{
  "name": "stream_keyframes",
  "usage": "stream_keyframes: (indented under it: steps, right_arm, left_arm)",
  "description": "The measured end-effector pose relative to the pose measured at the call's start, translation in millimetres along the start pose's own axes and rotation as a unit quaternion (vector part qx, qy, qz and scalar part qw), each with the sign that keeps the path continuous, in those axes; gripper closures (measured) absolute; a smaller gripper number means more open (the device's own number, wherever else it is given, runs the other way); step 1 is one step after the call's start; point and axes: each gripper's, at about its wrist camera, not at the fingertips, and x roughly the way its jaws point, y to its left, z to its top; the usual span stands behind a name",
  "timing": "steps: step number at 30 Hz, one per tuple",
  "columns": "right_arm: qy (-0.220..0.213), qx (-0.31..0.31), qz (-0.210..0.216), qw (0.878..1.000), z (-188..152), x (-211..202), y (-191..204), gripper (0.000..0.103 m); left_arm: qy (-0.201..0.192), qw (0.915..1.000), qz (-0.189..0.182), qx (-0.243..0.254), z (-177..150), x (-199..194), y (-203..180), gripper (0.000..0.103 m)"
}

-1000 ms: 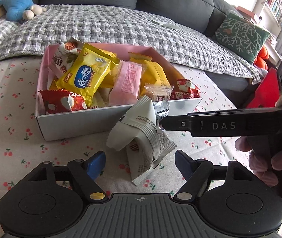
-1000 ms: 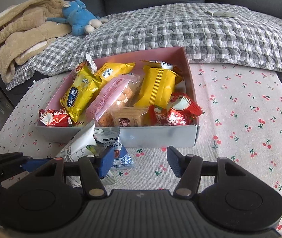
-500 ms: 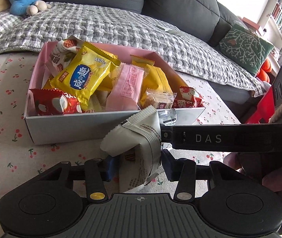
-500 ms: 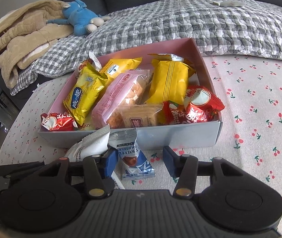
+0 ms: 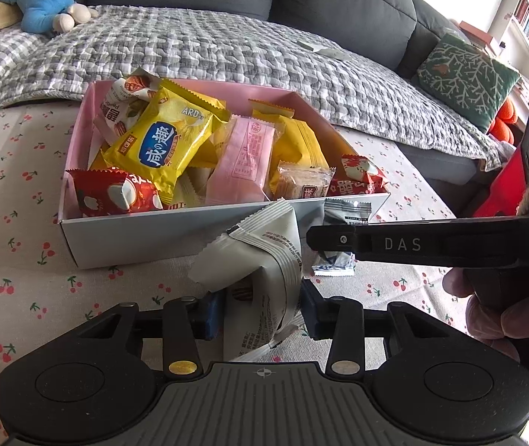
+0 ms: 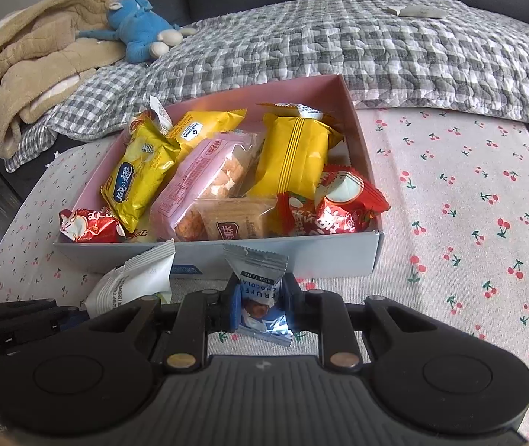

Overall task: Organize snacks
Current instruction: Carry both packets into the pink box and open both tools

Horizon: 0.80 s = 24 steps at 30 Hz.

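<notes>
Both loose snacks sit on the cherry-print tablecloth point(image 6: 469, 193) just in front of the near wall of the snack box point(image 5: 145, 238), so from where your grippers are, the box is straight ahead and a bit up over that wall.

Your left gripper point(image 5: 260, 314) has just been closing and it's now clamped on the grey-and-white snack packet point(image 5: 260, 264). The packet stands roughly upright between the pads, long axis pointing up toward the box, with its crimped top leaning against the box front.

Your right gripper point(image 6: 260, 303) has also just been closing, and its blue pads are pinching the small blue-and-white truffle chocolate packet point(image 6: 260, 290). That one is upright too, with the top seal sticking up above the fingers and touching or nearly touching the box wall; hard to tell which.

The right one sits nearer the middle of the box front, the left one off to its left. The box is already stuffed with yellow, pink and red packs, so I'd guess you'll need to lift clear of the wall first, then look for a gap to drop into.
</notes>
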Motion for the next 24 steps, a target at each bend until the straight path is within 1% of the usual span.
stream_keyframes:
  steps: [9,18,24]
  right_arm:
    - [-0.014,0.010,-0.008,1.000,-1.0,-15.8,-10.2,0.083]
    - [-0.024,0.010,-0.014,1.000,-2.7,-30.3,-17.6,0.083]
    - [-0.037,0.021,-0.009,0.999,1.1,-39.4,-19.7,0.083]
  left_arm:
    - [0.000,1.0000,0.004,0.003,-1.5,-8.9,0.0,0.064]
    - [-0.011,0.9997,0.006,0.020,-1.1,-23.5,-4.5,0.064]
    - [-0.022,0.9994,0.010,0.024,2.5,-34.0,-5.7,0.064]
